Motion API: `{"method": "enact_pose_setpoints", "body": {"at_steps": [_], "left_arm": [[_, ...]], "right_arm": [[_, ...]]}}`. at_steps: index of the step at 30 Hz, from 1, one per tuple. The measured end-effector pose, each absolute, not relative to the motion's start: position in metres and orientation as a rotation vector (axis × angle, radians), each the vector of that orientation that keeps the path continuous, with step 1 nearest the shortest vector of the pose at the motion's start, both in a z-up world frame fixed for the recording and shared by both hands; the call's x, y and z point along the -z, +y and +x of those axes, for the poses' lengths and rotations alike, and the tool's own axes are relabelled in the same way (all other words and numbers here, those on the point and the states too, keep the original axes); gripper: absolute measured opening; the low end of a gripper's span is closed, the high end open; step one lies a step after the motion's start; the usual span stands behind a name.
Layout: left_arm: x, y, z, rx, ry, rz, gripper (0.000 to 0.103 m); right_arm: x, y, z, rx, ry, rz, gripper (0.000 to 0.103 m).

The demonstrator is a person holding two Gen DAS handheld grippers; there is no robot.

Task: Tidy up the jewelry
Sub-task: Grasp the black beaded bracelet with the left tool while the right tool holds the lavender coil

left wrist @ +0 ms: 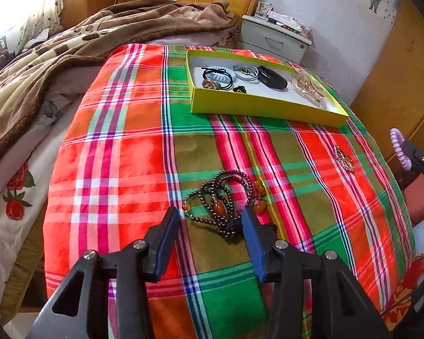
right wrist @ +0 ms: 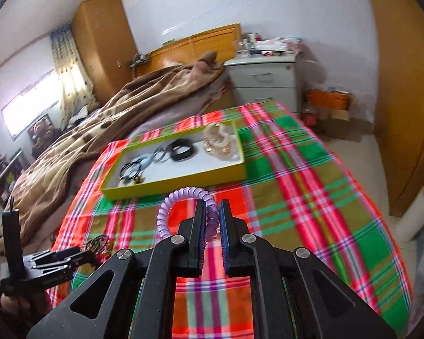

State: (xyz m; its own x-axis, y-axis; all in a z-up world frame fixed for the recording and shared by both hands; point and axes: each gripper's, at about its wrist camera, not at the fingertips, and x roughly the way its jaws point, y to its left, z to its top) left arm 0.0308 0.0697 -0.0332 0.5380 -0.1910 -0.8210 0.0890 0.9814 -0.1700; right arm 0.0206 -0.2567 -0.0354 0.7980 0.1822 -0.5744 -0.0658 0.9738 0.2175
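Right gripper [right wrist: 212, 212]: jaws nearly closed, clamped on a purple spiral hair tie [right wrist: 181, 197], most of whose loop stands free to the left of the jaws. It hangs above the plaid bedspread [right wrist: 296, 183], with the yellow tray [right wrist: 178, 182] at 12 o'clock, near.

Left gripper [left wrist: 212, 220]: jaws wide, nothing between the pads, poised over the dark bead necklace [left wrist: 226, 197], which lies in loose loops on the bedspread. A rhinestone brooch [left wrist: 344, 158] lies at 2 o'clock from it.

Recommendation: carry the tie clear over the tray's near wall before releasing, aiming for bare white floor between the black hair ties [right wrist: 132, 166] and the gold pieces [right wrist: 220, 141].
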Motion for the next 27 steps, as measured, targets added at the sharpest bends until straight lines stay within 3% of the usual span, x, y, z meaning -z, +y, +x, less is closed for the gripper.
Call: {"method": "enact_pose_setpoints", "body": {"at_steps": [8, 12, 15, 19, 27], "left_arm": [[0.035, 0.055, 0.031, 0.15, 0.959, 0.017, 0.048], [0.035, 0.055, 0.033, 0.157, 0.953, 0.026, 0.038], [0.035, 0.055, 0.034, 0.168, 0.953, 0.021, 0.024], [0.034, 0.056, 0.036, 0.182, 0.955, 0.006, 0.018], [0.031, 0.057, 0.037, 0.188, 0.946, -0.002, 0.017]], "right_arm": [[0.039, -0.265, 0.02, -0.111, 0.641, 0.202, 0.01], [0.038, -0.265, 0.022, -0.125, 0.636, 0.209, 0.01], [0.038, -0.262, 0.024, -0.135, 0.636, 0.206, 0.01], [0.04, -0.26, 0.026, -0.148, 0.643, 0.206, 0.01], [0.041, -0.254, 0.037, -0.179, 0.649, 0.211, 0.01]]}}
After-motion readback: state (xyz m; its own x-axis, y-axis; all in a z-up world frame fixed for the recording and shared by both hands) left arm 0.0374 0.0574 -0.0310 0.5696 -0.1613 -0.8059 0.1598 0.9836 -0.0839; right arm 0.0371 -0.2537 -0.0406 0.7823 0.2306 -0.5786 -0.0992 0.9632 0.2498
